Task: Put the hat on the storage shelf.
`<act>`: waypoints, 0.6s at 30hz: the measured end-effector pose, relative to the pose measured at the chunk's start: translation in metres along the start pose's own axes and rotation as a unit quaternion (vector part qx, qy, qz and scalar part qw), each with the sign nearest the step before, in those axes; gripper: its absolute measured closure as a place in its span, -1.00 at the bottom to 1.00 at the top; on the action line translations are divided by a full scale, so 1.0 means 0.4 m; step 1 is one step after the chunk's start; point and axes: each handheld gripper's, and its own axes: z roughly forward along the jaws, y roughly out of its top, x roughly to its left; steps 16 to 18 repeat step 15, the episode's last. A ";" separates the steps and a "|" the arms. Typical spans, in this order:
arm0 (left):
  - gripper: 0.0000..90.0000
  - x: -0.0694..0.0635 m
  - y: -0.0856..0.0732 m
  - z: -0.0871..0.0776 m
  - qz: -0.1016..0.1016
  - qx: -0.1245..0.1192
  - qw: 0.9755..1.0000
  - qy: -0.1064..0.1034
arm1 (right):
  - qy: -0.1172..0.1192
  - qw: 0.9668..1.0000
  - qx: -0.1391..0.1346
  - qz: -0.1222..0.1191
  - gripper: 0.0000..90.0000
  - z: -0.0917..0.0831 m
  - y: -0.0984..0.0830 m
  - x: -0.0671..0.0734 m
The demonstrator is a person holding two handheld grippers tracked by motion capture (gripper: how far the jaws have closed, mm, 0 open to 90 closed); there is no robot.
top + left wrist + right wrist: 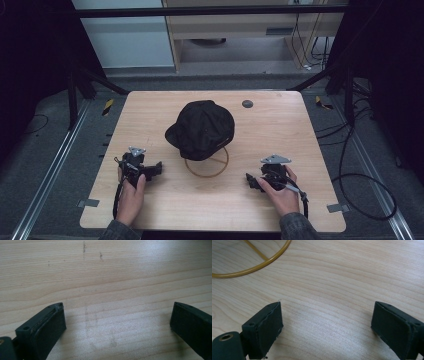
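Centrally, soft black cap (201, 128) on perhaps-wire ring stand (206, 167), each gripper (156, 169) (250, 180) wide apart, empty.

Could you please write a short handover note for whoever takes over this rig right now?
Left gripper: open, holding nothing, resting low at the table's left side.
Right gripper: open, holding nothing, low at the right side.
Cap: black, sits mid-table on a stand; the stand's yellow ring base lies flat beneath it, toward the person.
Done: nothing I can tell; neither gripper touches the cap.
Left: probably reach in and take hold of the cap.
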 end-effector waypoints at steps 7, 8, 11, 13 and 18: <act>-1.00 0.000 0.000 0.000 0.000 0.000 1.000 0.000 | -0.023 1.000 -0.004 -0.019 -0.81 0.010 -0.001 0.009; -1.00 0.000 0.000 0.000 0.000 0.000 1.000 0.000 | -0.024 1.000 -0.004 -0.019 -0.81 0.011 -0.001 0.009; -1.00 0.000 0.000 0.000 0.000 0.000 1.000 0.000 | -0.026 1.000 -0.002 -0.017 -0.86 0.012 -0.001 0.008; -1.00 0.000 0.000 0.000 0.000 0.000 1.000 0.000 | -0.029 1.000 0.001 -0.009 -0.90 0.012 0.000 0.008; -1.00 0.000 0.000 0.000 0.000 0.000 1.000 0.000 | -0.032 0.999 0.002 -0.007 -0.92 0.013 0.000 0.005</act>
